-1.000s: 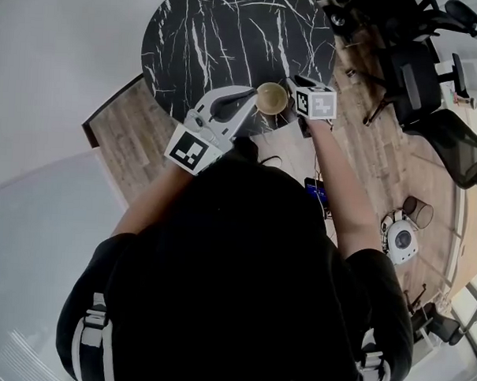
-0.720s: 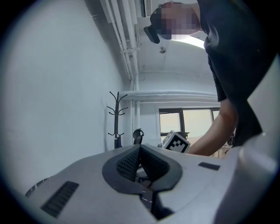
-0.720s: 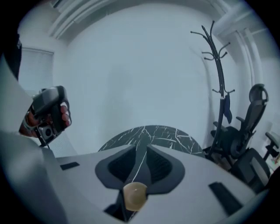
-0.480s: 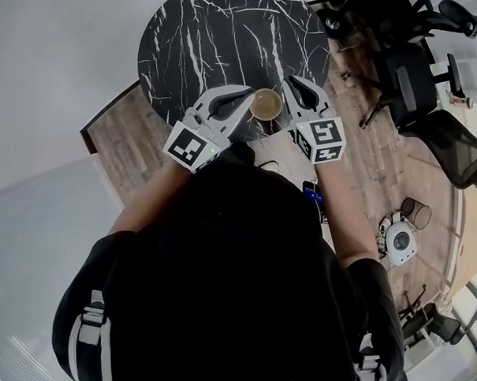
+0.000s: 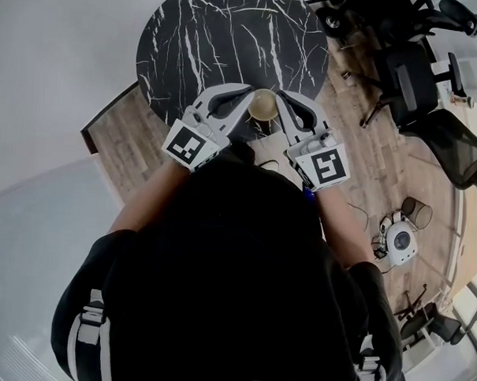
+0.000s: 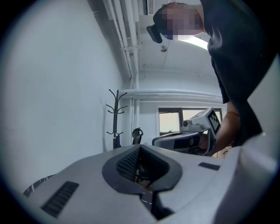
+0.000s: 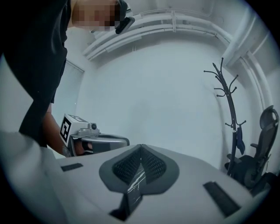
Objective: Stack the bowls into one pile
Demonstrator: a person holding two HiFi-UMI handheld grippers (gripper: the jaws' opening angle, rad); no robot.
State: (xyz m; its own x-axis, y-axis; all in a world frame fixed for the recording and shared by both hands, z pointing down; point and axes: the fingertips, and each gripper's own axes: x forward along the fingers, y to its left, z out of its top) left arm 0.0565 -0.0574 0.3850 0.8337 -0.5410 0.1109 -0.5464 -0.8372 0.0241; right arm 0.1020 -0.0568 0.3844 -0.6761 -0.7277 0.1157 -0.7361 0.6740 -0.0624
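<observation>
A tan bowl pile [image 5: 263,105] stands near the front edge of the round black marble table [image 5: 230,27], seen between the two gripper heads. My left gripper [image 5: 247,90] is held up level just left of it, jaws together with nothing in them [image 6: 140,147]. My right gripper [image 5: 279,94] is raised level just right of the bowls. Its jaws have just been closing and now meet with nothing between them [image 7: 141,145]. Neither gripper view shows the bowls; each shows the other gripper alongside.
Black office chairs [image 5: 417,75] stand to the table's right on the wooden floor. A round white device with cables [image 5: 400,240] lies on the floor at right. A coat stand [image 7: 227,109] rises by the white wall.
My right gripper has come up from beside the bowls, turned from pointing down to level, and its jaws have closed on nothing. The left gripper has hardly moved.
</observation>
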